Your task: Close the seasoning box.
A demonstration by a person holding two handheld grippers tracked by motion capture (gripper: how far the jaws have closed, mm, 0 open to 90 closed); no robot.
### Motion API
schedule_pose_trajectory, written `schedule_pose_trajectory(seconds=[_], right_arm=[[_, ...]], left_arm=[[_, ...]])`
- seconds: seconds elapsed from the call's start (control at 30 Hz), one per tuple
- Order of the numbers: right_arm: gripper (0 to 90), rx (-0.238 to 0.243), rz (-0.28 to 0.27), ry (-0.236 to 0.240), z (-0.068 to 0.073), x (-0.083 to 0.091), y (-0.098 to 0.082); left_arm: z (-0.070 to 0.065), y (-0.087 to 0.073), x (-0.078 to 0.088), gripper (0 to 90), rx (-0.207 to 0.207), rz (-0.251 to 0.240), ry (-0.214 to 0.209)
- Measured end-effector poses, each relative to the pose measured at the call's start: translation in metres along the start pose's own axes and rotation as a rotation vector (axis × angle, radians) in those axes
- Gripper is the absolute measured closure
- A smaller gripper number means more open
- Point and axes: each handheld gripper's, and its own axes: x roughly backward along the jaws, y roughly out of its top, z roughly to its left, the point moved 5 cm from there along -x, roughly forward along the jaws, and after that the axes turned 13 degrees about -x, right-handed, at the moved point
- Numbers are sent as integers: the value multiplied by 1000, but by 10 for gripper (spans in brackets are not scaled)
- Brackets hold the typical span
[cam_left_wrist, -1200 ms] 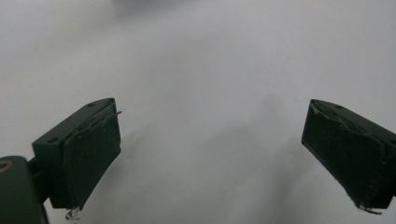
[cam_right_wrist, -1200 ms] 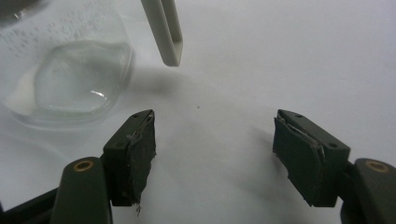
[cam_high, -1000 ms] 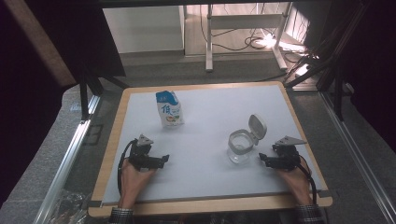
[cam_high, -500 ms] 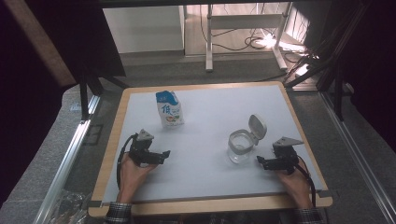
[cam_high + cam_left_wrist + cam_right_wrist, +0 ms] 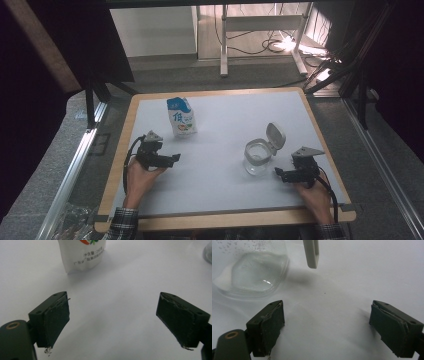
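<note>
A white pouch with a blue top (image 5: 181, 117) stands upright at the back left of the white table top (image 5: 220, 190). Its lower part shows in the left gripper view as the pouch (image 5: 82, 255). A clear jar (image 5: 256, 159) with its flip lid (image 5: 275, 136) raised stands right of centre. My left gripper (image 5: 174, 159) is in front of the pouch, apart from it. It is open, its jaws have just been closing a little, and nothing lies between them (image 5: 112, 320). My right gripper (image 5: 277, 172) sits just right of the jar (image 5: 254, 272), below the lid (image 5: 312, 252). It is open, having just widened, with nothing in it (image 5: 327, 325).
A wooden rim (image 5: 225, 220) frames the table top. Metal rails (image 5: 75, 165) run along both sides. Behind the table are a dark floor, a white stand's legs (image 5: 223, 45) and cables (image 5: 260, 47).
My left hand has lifted and moved away from the front edge, toward the pouch. The right hand has stayed beside the jar.
</note>
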Motion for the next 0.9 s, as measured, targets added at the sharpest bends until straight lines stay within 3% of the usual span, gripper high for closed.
schedule_pose_trajectory(seconds=[0.63, 0.9], right_arm=[[131, 0, 0, 0, 0, 0, 0], [131, -4, 2, 0, 0, 0, 0]], left_arm=[[27, 22, 4, 335, -1, -22, -12], [39, 33, 9, 441, 7, -53, -11]])
